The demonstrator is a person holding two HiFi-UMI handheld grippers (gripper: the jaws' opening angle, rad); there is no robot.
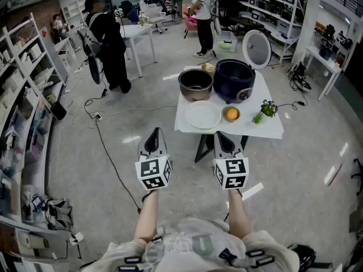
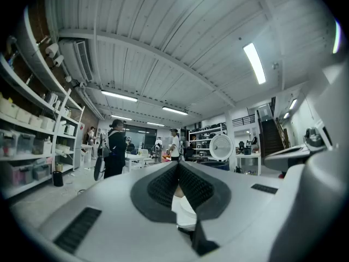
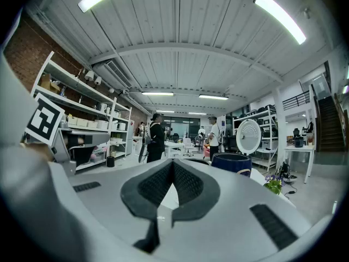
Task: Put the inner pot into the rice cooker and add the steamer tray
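**A:** Two grippers, both squeezed right shut with nothing in them. Our left gripper (image 1: 154, 132) and right gripper (image 1: 221, 135) are held out level, side by side. So where's the stuff from here?

**B:** All of it is straight ahead and well apart from us, on the white table (image 1: 245, 128). Biggest first: the rice cooker (image 1: 234, 79) is a dark, rounded tub at the back right, with its round white lid (image 1: 257, 48) standing open. Touching or just beside it on the left is the inner pot (image 1: 195, 84), a dull metal bowl, upright, mouth up. In front of the pot lies the steamer tray (image 1: 203, 115), a flat white disc.

**A:** Which hand do we use?

**B:** The pot lines up roughly between our two grippers. The cooker sits on the right gripper's side, so we'd guess the pot travels rightward into it. It's round, so no long axis to worry about, but the rim is smooth metal and probably slippery.

**A:** And the little bits?

**B:** An orange (image 1: 231, 114) and a tiny green plant (image 1: 266, 107), both to the right of the tray.
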